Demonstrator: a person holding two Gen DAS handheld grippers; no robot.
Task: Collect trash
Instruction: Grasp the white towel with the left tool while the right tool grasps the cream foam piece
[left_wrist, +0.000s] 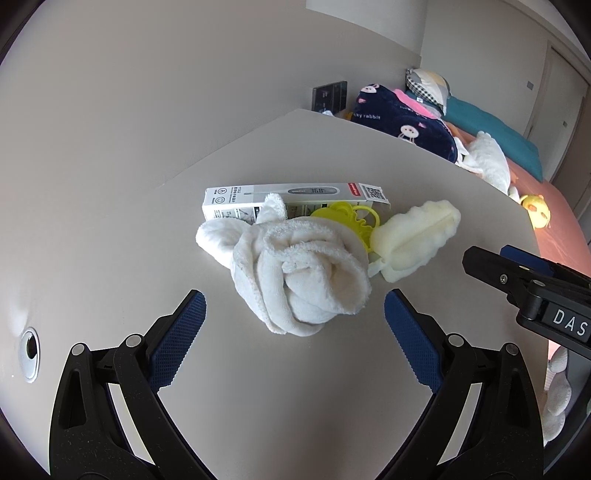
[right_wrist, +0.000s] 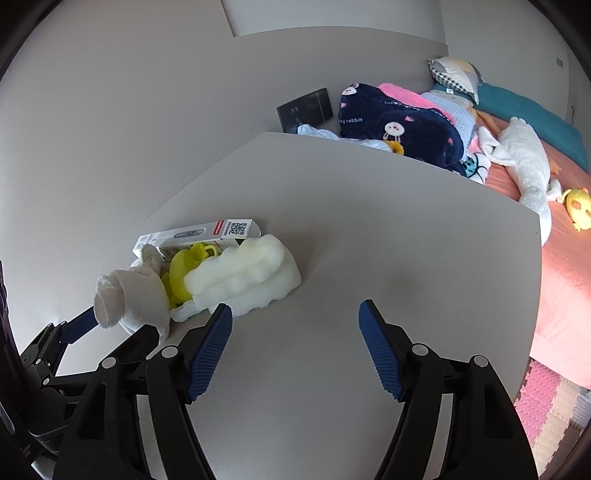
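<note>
A pile lies on the white table (left_wrist: 295, 369): a crumpled white cloth (left_wrist: 295, 266), a thermometer box (left_wrist: 291, 197) behind it, a yellow plastic piece (left_wrist: 351, 218) and a pale foam block (left_wrist: 417, 236) to its right. My left gripper (left_wrist: 295, 317) is open, its jaws just in front of the cloth, one on each side. My right gripper (right_wrist: 295, 332) is open and empty over bare table (right_wrist: 369, 221), to the right of the foam block (right_wrist: 243, 280). The cloth (right_wrist: 129, 295), yellow piece (right_wrist: 184, 269) and box (right_wrist: 195, 232) also show there.
A bed (right_wrist: 561, 266) with a navy rabbit blanket (right_wrist: 399, 125), pillows and plush toys runs along the table's far right edge. A dark wall panel (right_wrist: 304, 109) is behind the table. A cable hole (left_wrist: 30, 350) sits at the table's left. Pink floor mats (right_wrist: 546, 410) lie below.
</note>
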